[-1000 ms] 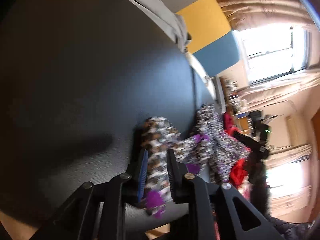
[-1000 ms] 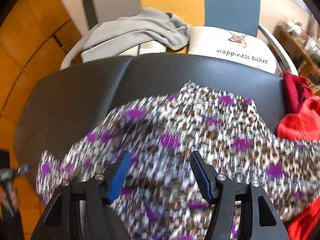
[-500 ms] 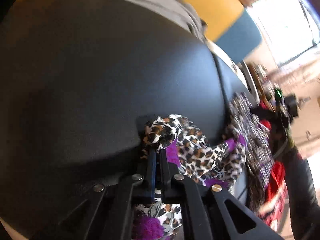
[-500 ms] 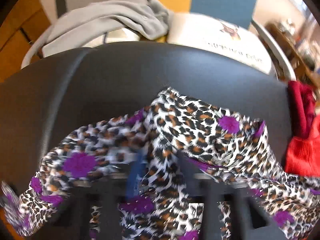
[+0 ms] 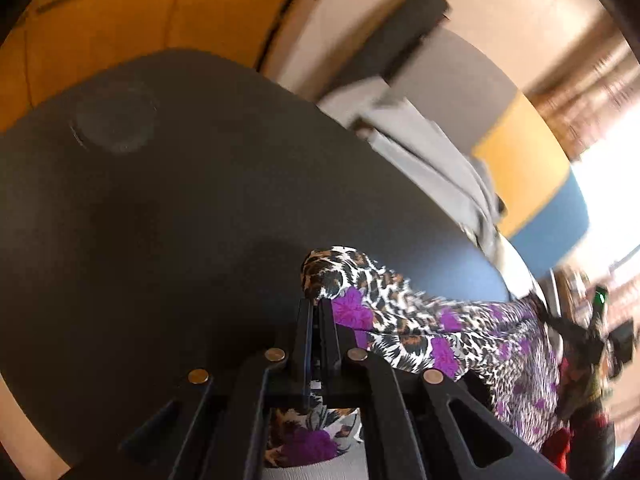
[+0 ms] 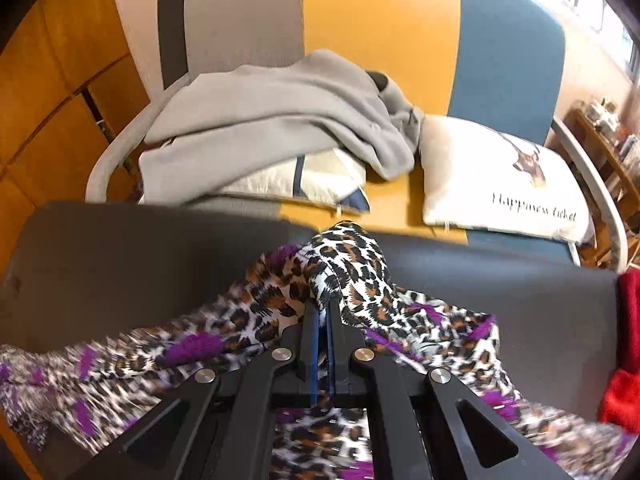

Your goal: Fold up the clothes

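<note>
A leopard-print garment with purple flowers (image 5: 404,316) is lifted off the dark table (image 5: 160,208). My left gripper (image 5: 316,304) is shut on a bunched edge of it, and the cloth stretches away to the right. In the right wrist view the same garment (image 6: 352,272) bulges over the fingertips of my right gripper (image 6: 322,306), which is shut on another fold. The rest of the fabric hangs down to both sides over the dark table (image 6: 120,264).
Behind the table stands a bench with grey, yellow and blue panels (image 6: 376,36). On it lie a grey sweatshirt (image 6: 280,116) and a white lettered cushion (image 6: 500,188). A red garment (image 6: 624,360) sits at the table's right edge.
Both grippers went from open to shut on the leopard garment, then lifted it. The cloth that lay spread on the table is now bunched and raised between them.
</note>
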